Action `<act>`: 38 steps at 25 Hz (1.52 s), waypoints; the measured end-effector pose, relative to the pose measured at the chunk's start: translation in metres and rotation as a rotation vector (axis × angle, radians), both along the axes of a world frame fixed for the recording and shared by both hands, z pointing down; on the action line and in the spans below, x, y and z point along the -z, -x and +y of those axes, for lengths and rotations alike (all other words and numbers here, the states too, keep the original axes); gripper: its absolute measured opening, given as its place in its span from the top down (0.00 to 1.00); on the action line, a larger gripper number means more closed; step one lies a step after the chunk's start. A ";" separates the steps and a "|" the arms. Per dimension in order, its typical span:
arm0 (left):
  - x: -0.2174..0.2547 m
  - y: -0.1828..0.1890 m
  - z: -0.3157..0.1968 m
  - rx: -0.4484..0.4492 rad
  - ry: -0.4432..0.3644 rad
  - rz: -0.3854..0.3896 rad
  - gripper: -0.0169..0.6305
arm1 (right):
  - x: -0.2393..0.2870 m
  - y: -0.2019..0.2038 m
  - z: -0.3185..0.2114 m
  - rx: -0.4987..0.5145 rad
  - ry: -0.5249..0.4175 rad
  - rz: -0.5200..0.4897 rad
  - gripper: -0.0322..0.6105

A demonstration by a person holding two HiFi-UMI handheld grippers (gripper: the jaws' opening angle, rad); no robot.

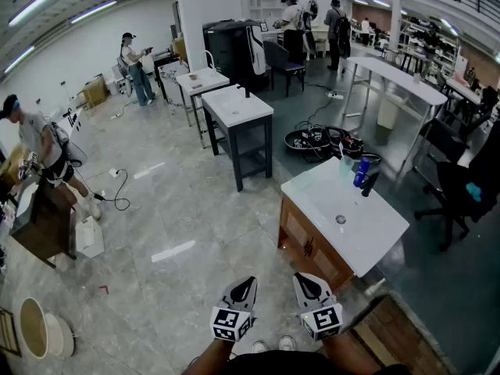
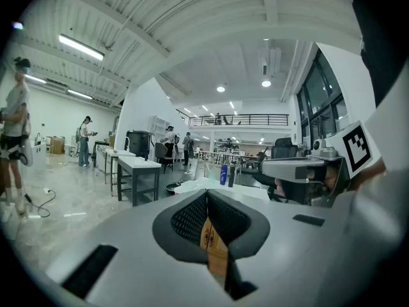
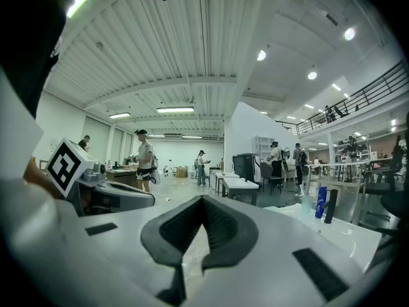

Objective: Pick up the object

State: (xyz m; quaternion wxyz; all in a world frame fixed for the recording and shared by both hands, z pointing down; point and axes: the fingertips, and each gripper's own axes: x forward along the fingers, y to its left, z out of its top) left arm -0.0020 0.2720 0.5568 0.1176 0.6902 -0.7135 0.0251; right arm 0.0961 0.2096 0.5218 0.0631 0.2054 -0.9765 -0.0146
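Note:
A blue bottle (image 1: 361,170) stands at the far end of a white sink counter (image 1: 367,233) on a wooden cabinet. Beside it are a black upright object (image 1: 369,183) and a clear cup (image 1: 346,167). Both grippers are held low near my feet, well short of the counter. My left gripper (image 1: 244,287) is shut with nothing in it, and so is my right gripper (image 1: 306,285). In the left gripper view the left gripper (image 2: 208,196) points towards the distant bottle (image 2: 223,174). In the right gripper view the right gripper (image 3: 203,200) has the bottle (image 3: 321,202) off to its right.
A dark-framed table with a white top (image 1: 238,108) stands ahead, with a pile of cables (image 1: 320,141) on the floor to its right. An office chair (image 1: 453,190) is right of the counter and wooden furniture (image 1: 394,334) lies at bottom right. Several people stand around the hall.

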 end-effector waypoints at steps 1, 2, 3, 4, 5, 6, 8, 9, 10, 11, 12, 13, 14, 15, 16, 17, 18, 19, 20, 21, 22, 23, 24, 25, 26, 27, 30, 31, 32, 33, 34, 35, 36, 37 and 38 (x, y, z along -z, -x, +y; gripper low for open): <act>0.001 0.002 0.001 0.000 -0.003 -0.003 0.94 | 0.000 0.001 0.001 -0.002 0.000 0.000 0.92; 0.003 0.003 0.002 -0.001 -0.005 -0.005 0.94 | 0.001 0.003 0.002 -0.003 0.000 0.000 0.92; 0.004 0.005 0.003 0.000 -0.006 -0.006 0.94 | 0.002 0.004 0.003 -0.005 0.000 0.000 0.92; 0.005 0.007 0.004 0.000 -0.007 -0.006 0.94 | 0.002 0.005 0.004 -0.006 0.000 0.001 0.92; 0.005 0.009 0.005 0.001 -0.008 -0.007 0.94 | 0.003 0.007 0.005 -0.008 -0.001 0.002 0.92; 0.007 0.010 0.007 0.001 -0.008 -0.007 0.94 | 0.004 0.008 0.006 -0.010 -0.003 0.002 0.92; 0.008 0.013 0.010 -0.004 -0.009 -0.008 0.94 | 0.006 0.009 0.008 -0.015 0.000 -0.012 0.92; 0.009 0.014 0.011 -0.008 -0.010 -0.010 0.94 | 0.008 0.010 0.010 -0.014 0.007 -0.026 0.92; 0.009 0.015 0.012 -0.012 -0.010 -0.012 0.94 | 0.009 0.010 0.011 -0.012 0.017 -0.040 0.92; 0.009 0.016 0.013 -0.014 -0.010 -0.014 0.94 | 0.009 0.010 0.013 -0.010 0.025 -0.052 0.92; 0.007 0.016 0.014 -0.017 -0.010 -0.014 0.94 | 0.008 0.011 0.014 -0.010 0.030 -0.059 0.92; 0.006 0.017 0.015 -0.019 -0.010 -0.014 0.94 | 0.007 0.011 0.016 -0.011 0.032 -0.062 0.92; 0.004 0.018 0.016 -0.023 -0.009 -0.014 0.94 | 0.006 0.011 0.016 -0.016 0.033 -0.063 0.92; 0.002 0.018 0.016 -0.027 -0.008 -0.016 0.94 | 0.004 0.011 0.017 -0.023 0.035 -0.062 0.92; -0.001 0.018 0.016 -0.030 -0.007 -0.017 0.94 | 0.002 0.010 0.017 -0.030 0.036 -0.059 0.92; -0.004 0.019 0.015 -0.031 -0.006 -0.017 0.94 | -0.001 0.011 0.016 -0.035 0.037 -0.056 0.92; -0.005 0.021 0.013 -0.030 -0.007 -0.015 0.94 | -0.004 0.011 0.015 -0.037 0.037 -0.051 0.92; -0.005 0.024 0.010 -0.028 -0.012 -0.013 0.94 | -0.006 0.013 0.014 -0.037 0.034 -0.043 0.92; -0.005 0.027 0.007 -0.026 -0.019 -0.010 0.94 | -0.009 0.015 0.011 -0.038 0.030 -0.032 0.92; -0.004 0.030 0.003 -0.025 -0.024 -0.007 0.94 | -0.011 0.017 0.007 -0.041 0.025 -0.021 0.92; -0.004 0.033 -0.001 -0.026 -0.024 -0.003 0.94 | -0.013 0.019 0.004 -0.046 0.024 -0.012 0.92; -0.005 0.036 -0.005 -0.027 -0.020 -0.002 0.94 | -0.014 0.021 0.000 -0.048 0.028 -0.011 0.92; -0.007 0.039 -0.009 -0.028 -0.014 -0.002 0.94 | -0.014 0.022 -0.004 -0.048 0.034 -0.016 0.92; -0.008 0.040 -0.013 -0.029 -0.009 -0.001 0.94 | -0.014 0.024 -0.008 -0.047 0.040 -0.026 0.92; -0.008 0.042 -0.017 -0.030 -0.007 0.000 0.94 | -0.013 0.026 -0.012 -0.046 0.044 -0.037 0.92; -0.007 0.043 -0.022 -0.031 -0.008 -0.001 0.94 | -0.012 0.027 -0.017 -0.044 0.045 -0.046 0.92; -0.004 0.051 -0.040 -0.031 -0.017 -0.017 0.94 | -0.009 0.037 -0.035 -0.034 0.030 -0.049 0.92; -0.004 0.054 -0.046 -0.031 -0.018 -0.021 0.94 | -0.009 0.042 -0.042 -0.027 0.024 -0.045 0.92; -0.004 0.057 -0.053 -0.033 -0.018 -0.024 0.94 | -0.009 0.047 -0.048 -0.018 0.021 -0.042 0.92; -0.004 0.059 -0.060 -0.036 -0.015 -0.026 0.94 | -0.008 0.052 -0.055 -0.012 0.020 -0.045 0.92; -0.004 0.061 -0.066 -0.038 -0.010 -0.027 0.94 | -0.006 0.055 -0.061 -0.008 0.024 -0.051 0.92; -0.004 0.062 -0.071 -0.039 -0.005 -0.026 0.94 | -0.005 0.058 -0.068 -0.008 0.029 -0.058 0.92; -0.003 0.063 -0.077 -0.040 0.000 -0.025 0.94 | -0.005 0.060 -0.074 -0.010 0.034 -0.063 0.92; -0.003 0.064 -0.083 -0.039 0.002 -0.025 0.94 | -0.006 0.061 -0.081 -0.012 0.039 -0.065 0.92; -0.004 0.065 -0.089 -0.038 0.003 -0.026 0.94 | -0.007 0.061 -0.088 -0.015 0.045 -0.067 0.92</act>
